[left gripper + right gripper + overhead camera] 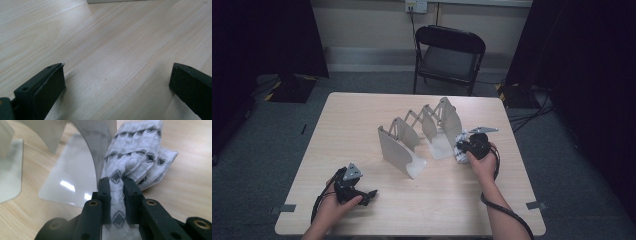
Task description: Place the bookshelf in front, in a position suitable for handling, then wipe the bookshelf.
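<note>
You sat at a pale wooden counter (362, 125), seen from above, with a hand-held gripper in each hand. Your right hand-held gripper (117, 185) sat at the right of centre in the high view, and its jaws were clamped narrowly on a bunched white cloth (140, 157) with dark diamond-patterned bands. In the right gripper view the cloth bulged up from between the two black jaws in the lower middle of the frame and spread toward the upper right, with its far end resting on the counter. The cloth lay just beside the end panel of a white accordion-style rack (422, 135) (a row of upright curved panels joined by crossed struts), which stood in the centre of the high view and ran diagonally toward the upper right. Whether the cloth touched that panel could not be told.

Your left hand-held gripper (354, 187) rested low at the lower left of the high view, well apart from the rack. In the left gripper view its jaws stood wide apart over bare wood, with nothing between them.

A black folding chair (449, 55) stood beyond the counter, at the top centre.
</note>
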